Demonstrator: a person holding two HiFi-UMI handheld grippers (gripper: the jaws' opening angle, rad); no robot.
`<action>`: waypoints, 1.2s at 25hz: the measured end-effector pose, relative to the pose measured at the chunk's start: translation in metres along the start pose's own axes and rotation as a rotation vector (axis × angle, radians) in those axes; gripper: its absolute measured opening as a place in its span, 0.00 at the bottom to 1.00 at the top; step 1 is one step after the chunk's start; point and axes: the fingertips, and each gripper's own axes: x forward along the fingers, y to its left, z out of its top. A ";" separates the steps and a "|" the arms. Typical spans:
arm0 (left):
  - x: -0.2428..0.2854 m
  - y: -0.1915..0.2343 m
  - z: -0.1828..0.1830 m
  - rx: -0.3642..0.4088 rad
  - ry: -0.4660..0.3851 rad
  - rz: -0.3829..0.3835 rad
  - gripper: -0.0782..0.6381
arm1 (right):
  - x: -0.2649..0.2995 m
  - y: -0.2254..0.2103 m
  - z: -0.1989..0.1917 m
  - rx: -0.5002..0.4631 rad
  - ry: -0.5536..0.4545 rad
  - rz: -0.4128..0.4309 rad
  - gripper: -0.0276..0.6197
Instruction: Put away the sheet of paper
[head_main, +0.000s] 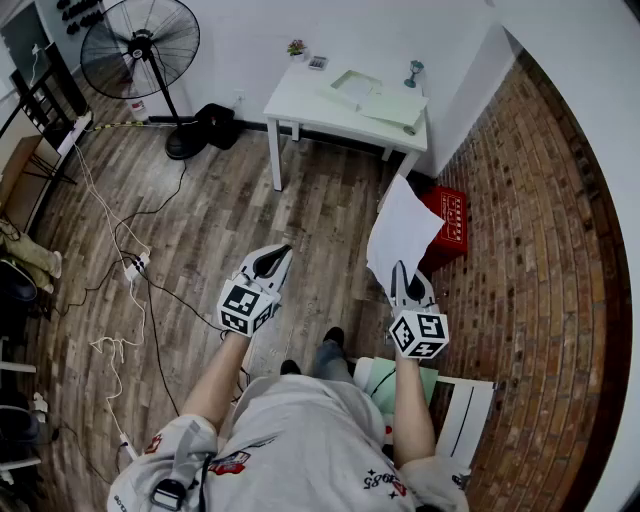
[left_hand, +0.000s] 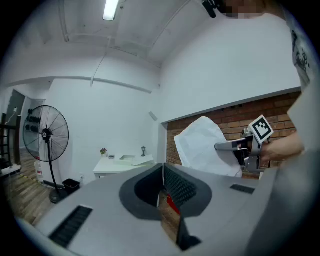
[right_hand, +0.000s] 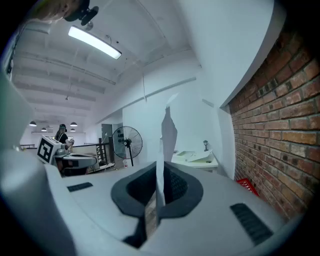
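Your right tool (head_main: 407, 280) is closed tight on the sheet of paper (head_main: 402, 230). In the right gripper view the pads meet on the sheet's lower edge with no gap showing. From there the paper shows edge-on, as a thin white strip that climbs out of the grip through the middle of the frame and bends a little at its top.

In the head view it stands right of centre, a plain white sheet fanning upward from the tool, wider at the top than at the pinched bottom, and slightly buckled. It hangs in the air over the wooden floor (head_main: 250, 210), touching nothing but the tool. The red crate (head_main: 452, 225) lies just beside it toward the brick wall (head_main: 540, 230) on the right of the frame. The white bench (head_main: 300, 100) stands above it in the frame, well apart, carrying some pale papers (head_main: 390, 105).

In the left gripper view the sheet shows broadside at centre right, rounded and softly creased, against the brick.

Your left tool (head_main: 275, 258) sits left of centre in the head view, apart from the paper. Its jaws are pressed together with nothing between them. A black standing fan (head_main: 140, 45) is at the upper left of the frame.
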 end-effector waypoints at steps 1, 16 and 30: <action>0.001 0.000 -0.001 -0.001 0.001 0.001 0.14 | 0.000 -0.001 0.000 -0.001 -0.003 -0.001 0.04; -0.003 0.008 -0.008 -0.019 0.006 -0.008 0.14 | 0.000 -0.002 -0.001 0.002 0.006 -0.033 0.04; 0.074 0.059 -0.008 -0.036 0.017 -0.020 0.14 | 0.081 -0.042 0.007 0.013 0.006 -0.048 0.04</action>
